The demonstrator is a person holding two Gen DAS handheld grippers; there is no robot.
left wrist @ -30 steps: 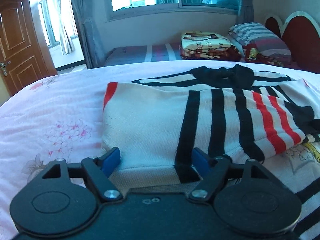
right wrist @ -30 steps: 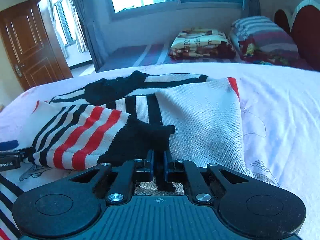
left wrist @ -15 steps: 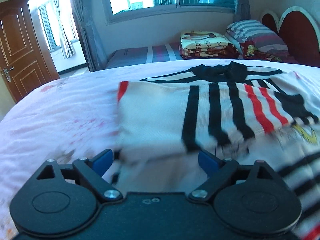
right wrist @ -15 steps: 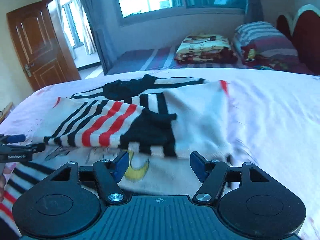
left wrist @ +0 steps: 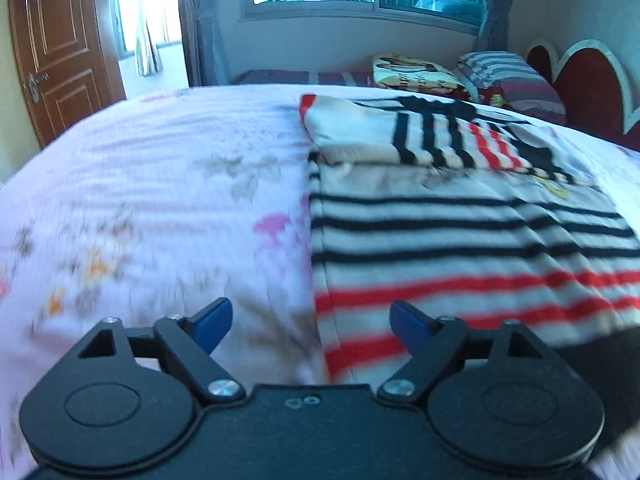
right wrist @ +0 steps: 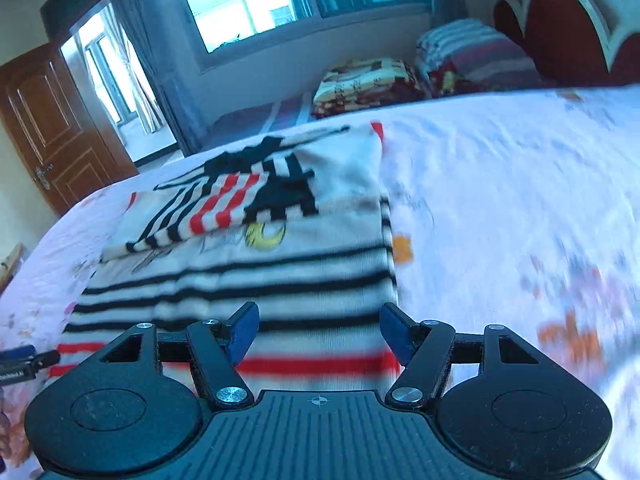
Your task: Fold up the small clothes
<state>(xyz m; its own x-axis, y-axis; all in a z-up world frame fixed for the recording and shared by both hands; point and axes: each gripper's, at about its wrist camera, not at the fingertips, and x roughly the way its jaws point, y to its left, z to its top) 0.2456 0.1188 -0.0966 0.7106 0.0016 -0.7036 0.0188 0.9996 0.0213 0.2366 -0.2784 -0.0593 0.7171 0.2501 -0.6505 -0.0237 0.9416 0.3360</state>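
A small white sweater (left wrist: 460,220) with black and red stripes lies flat on the bed, its sleeves folded across the upper chest. It also shows in the right wrist view (right wrist: 256,256). My left gripper (left wrist: 310,322) is open and empty, low over the sweater's left edge near the hem. My right gripper (right wrist: 318,330) is open and empty, over the sweater's right side near the hem. The tip of the left gripper (right wrist: 24,358) shows at the left edge of the right wrist view.
The bed has a pale pink floral sheet (left wrist: 140,208). Folded blankets and pillows (left wrist: 460,76) lie on a second bed behind. A red headboard (left wrist: 592,84) stands at the right. A brown door (left wrist: 56,52) is at the left.
My right gripper has opened and let go of the folded sleeve. Both grippers have drawn back from the sleeves toward the hem, and the striped lower body is now in view.
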